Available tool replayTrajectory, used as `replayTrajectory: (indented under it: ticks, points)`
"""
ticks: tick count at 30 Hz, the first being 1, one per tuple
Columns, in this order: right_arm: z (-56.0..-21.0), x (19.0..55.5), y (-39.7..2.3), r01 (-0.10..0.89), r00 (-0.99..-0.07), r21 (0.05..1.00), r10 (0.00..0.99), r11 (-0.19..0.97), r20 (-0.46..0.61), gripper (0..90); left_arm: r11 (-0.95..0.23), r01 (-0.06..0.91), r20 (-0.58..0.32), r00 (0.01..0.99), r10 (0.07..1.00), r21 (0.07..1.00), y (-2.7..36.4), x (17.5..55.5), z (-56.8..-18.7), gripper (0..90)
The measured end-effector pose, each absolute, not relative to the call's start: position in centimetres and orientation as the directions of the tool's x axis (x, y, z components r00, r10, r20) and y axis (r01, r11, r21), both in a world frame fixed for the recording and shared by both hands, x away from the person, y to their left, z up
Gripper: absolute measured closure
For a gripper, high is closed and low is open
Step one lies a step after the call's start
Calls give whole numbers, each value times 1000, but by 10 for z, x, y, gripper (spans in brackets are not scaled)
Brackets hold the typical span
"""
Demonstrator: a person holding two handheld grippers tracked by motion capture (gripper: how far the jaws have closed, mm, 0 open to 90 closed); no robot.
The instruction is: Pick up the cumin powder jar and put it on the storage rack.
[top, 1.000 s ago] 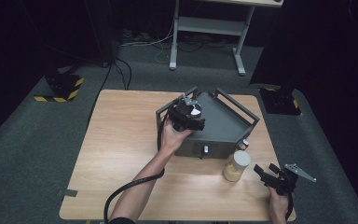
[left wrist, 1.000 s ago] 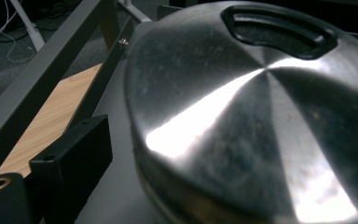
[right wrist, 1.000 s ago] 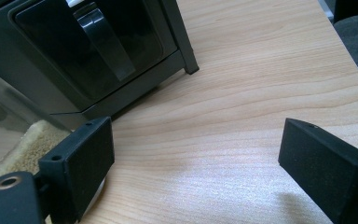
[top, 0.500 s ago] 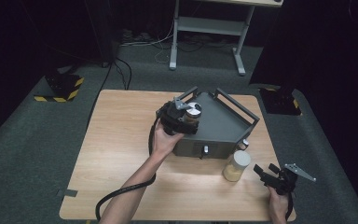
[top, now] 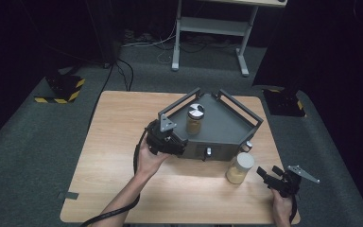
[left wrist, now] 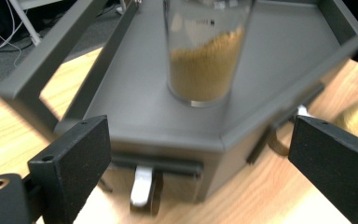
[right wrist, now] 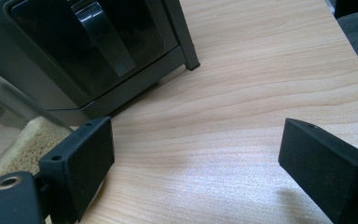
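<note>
You are working at a light wooden table point(top: 123, 189), standing on dark carpet. Sitting on it toward the far right is a grey angular rack point(top: 227, 125) with raised rails along its edges and small knobs on its front face.

Your left gripper point(top: 170, 141) is hovering just beside the rack's near left corner, jaws spread wide apart with nothing between them. In the left gripper view it is looking over the rack's front edge point(left wrist: 168, 140) at a clear jar point(left wrist: 207, 51) holding brown powder, standing upright on the rack's flat top.

From above, that jar point(top: 194, 119) is showing a silver lid with a black-and-white pattern, sitting near the rack's left rail, not touched by either gripper.

A second jar point(top: 239, 168) with a white lid and paler, yellowish grains is standing upright on the table, just in front of the rack's right front corner.

Your right gripper point(top: 270, 176) is resting low near the table's near right corner, close to that pale jar but apart from it. Its jaws are also standing wide apart and empty; in the right gripper view the pale jar point(right wrist: 9, 140) is peeking in behind the left jaw.
</note>
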State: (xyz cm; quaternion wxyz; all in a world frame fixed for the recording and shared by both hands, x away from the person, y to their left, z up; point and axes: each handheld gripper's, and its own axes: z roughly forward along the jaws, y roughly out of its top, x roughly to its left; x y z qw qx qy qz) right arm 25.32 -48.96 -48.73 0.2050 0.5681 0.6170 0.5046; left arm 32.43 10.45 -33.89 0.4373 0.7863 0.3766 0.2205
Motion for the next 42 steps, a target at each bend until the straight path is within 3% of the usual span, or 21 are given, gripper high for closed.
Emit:
replayTrajectory:
  ticks: [11, 17, 42]
  points:
    - [-487, 254, -489, 498, -272, 854, 909, -149, 317, 94, -285, 401, -21, 610, 792, 870, 128, 290, -370, 60]
    - [-486, 255, -489, 501, -270, 853, 909, -148, 317, 94, -294, 402, 3, 586, 810, 867, 121, 276, -390, 62]
    - [-483, 257, -487, 516, -272, 846, 911, -133, 309, 94, -315, 535, -45, 555, 831, 784, 113, 293, -440, 61]
